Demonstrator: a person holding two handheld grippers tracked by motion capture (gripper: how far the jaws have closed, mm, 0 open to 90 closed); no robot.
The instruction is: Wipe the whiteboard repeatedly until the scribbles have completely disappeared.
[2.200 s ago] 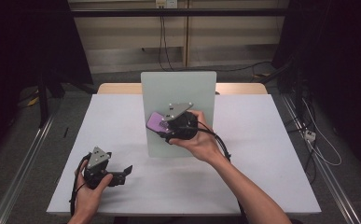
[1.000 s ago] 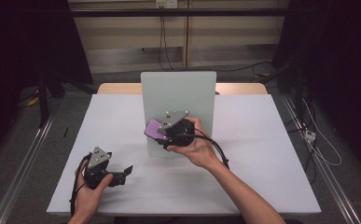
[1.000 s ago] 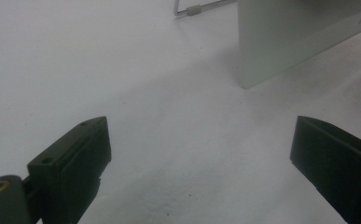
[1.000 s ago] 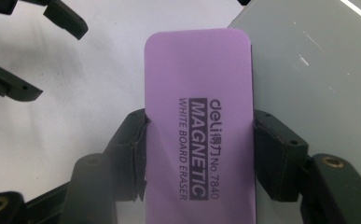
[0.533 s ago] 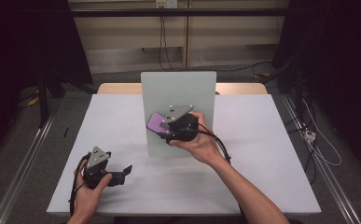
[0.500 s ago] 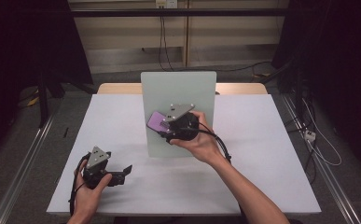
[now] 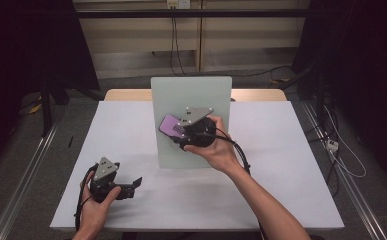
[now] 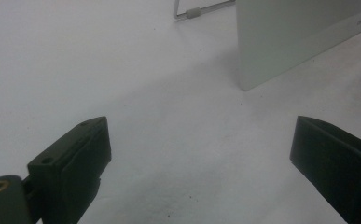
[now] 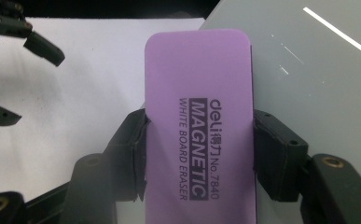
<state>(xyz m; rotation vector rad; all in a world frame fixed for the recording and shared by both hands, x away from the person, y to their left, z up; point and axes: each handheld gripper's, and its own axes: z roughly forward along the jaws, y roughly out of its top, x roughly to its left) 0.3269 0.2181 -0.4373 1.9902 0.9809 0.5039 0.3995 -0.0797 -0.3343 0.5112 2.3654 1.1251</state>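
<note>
Two jaws of the right gripper (image 9: pixel 199 154) are clamped on the long sides of a purple magnetic whiteboard eraser (image 9: pixel 199 112), held against the upright whiteboard (image 7: pixel 191 95); its long axis is run along the jaws, away from the hand; its near end is cut off; the left gripper (image 8: pixel 199 154) is gaping, empty, over the table (image 7: pixel 291 150).

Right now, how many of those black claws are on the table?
2: the left claw open near the table's front-left, the right claw clamping a purple eraser against the upright board.
</note>
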